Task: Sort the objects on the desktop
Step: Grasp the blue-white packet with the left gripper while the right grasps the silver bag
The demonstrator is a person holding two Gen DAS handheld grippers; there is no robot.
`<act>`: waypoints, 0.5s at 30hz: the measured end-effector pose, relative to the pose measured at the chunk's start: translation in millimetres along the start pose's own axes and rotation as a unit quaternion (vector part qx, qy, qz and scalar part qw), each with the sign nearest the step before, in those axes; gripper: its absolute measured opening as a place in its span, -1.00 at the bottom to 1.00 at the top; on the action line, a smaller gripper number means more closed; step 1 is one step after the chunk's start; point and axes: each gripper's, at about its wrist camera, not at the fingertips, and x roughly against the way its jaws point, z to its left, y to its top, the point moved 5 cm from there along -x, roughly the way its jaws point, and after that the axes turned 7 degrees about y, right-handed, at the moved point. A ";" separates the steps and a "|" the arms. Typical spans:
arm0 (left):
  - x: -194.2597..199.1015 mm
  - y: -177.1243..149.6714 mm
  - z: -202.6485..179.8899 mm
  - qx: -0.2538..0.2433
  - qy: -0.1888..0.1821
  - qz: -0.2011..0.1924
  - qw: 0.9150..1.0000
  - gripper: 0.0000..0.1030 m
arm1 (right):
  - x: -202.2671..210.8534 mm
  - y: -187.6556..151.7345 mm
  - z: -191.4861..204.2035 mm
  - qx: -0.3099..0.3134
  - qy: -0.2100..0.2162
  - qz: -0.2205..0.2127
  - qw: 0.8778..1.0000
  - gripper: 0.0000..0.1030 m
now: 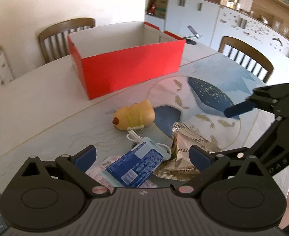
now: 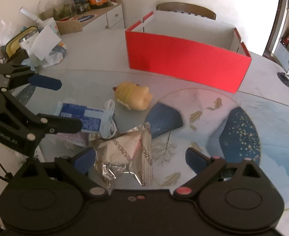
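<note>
A dining room with wooden chairs is surrounding the round counter (image 1: 36, 98), where a red box (image 1: 128, 66) is standing open at the far side. Going left to right, the left claw (image 1: 142, 155) is hanging released directly over the blue packet (image 1: 136, 167), whose long axis is running diagonally away toward the yellow toy (image 1: 134, 116). The silver snack bag (image 2: 124, 153) is lying just right of that packet, close under the right claw (image 2: 142, 159), which is also spread wide and gripping nothing. Each claw is nearer its own item, and the box is waiting beyond both.
</note>
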 end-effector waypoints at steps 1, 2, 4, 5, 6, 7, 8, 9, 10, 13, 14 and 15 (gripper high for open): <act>-1.2 -1.5 -0.1 -0.003 -0.003 0.000 1.000 0.97 | -2.0 -1.1 0.1 0.002 0.000 0.002 1.000 0.90; -2.6 -3.0 0.2 -0.005 -0.004 -0.001 1.000 0.97 | -4.1 -2.3 0.5 0.003 0.002 0.004 1.000 0.89; -5.1 -5.2 1.2 -0.008 -0.003 -0.005 1.000 0.97 | -8.3 -4.4 0.6 0.004 0.005 0.009 1.000 0.88; -5.7 -6.1 1.6 -0.008 -0.006 -0.007 1.000 0.97 | -10.8 -5.6 0.5 0.004 0.006 0.011 1.000 0.87; -7.0 -7.0 1.9 -0.010 -0.010 -0.007 1.000 0.97 | -12.9 -6.2 0.5 0.004 0.007 0.013 1.000 0.87; -8.2 -8.0 2.2 -0.013 -0.014 -0.007 1.000 0.97 | -15.3 -7.0 0.7 0.005 0.008 0.016 1.000 0.87; -9.6 -8.8 1.9 -0.018 -0.018 -0.007 1.000 0.97 | -17.6 -8.0 1.2 0.007 0.009 0.017 1.000 0.86; -10.7 -9.8 1.4 -0.027 -0.023 -0.008 0.999 0.97 | -20.1 -9.1 1.9 0.008 0.012 0.019 1.000 0.86; -11.9 -10.6 0.6 -0.037 -0.029 -0.010 0.999 0.97 | -22.0 -9.9 2.7 0.011 0.014 0.021 1.000 0.85; -14.4 -13.3 -1.5 -0.067 -0.046 -0.012 0.997 0.97 | -26.4 -11.5 5.5 0.021 0.014 0.025 0.999 0.85; -15.4 -14.2 -1.6 -0.076 -0.047 -0.012 0.996 0.97 | -27.7 -11.8 5.9 0.023 0.015 0.026 0.999 0.84; -17.2 -14.6 -0.9 -0.082 -0.046 -0.010 0.995 0.97 | -28.6 -11.9 6.1 0.023 0.016 0.027 0.999 0.84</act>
